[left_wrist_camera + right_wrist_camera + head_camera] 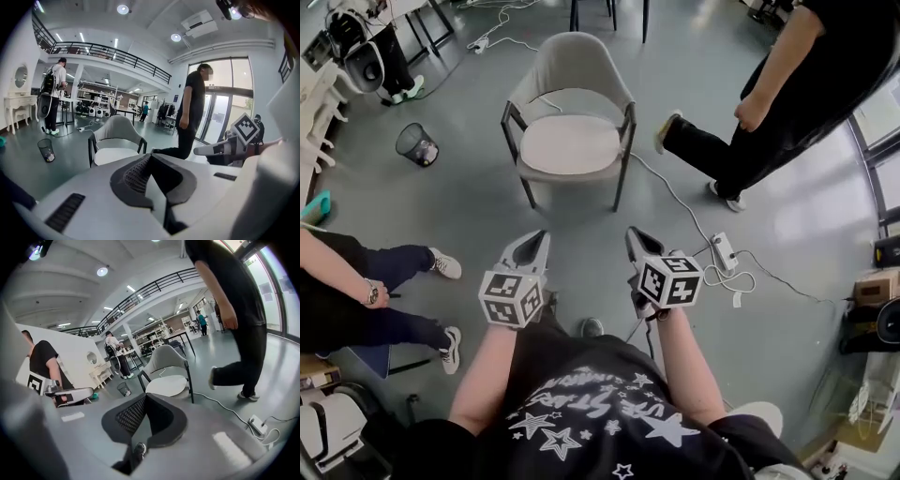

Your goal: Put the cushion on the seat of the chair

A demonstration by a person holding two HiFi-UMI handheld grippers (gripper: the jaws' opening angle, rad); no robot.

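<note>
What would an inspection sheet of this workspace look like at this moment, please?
Surface: smooth grey floor, bare in front of the chair.
Job's things: grey upholstered chair with dark metal legs, upright; pale rounded cushion lies flat on its seat.
Clutter: black wire-mesh waste basket stands to the chair's left, apart from it.
Grippers: left gripper and right gripper both have fingers together with nothing between them, short of the chair.
Cables: white cable runs across the floor from the chair to a white power strip.
Surroundings: person in black mid-stride right of the chair; seated person at left.
</note>
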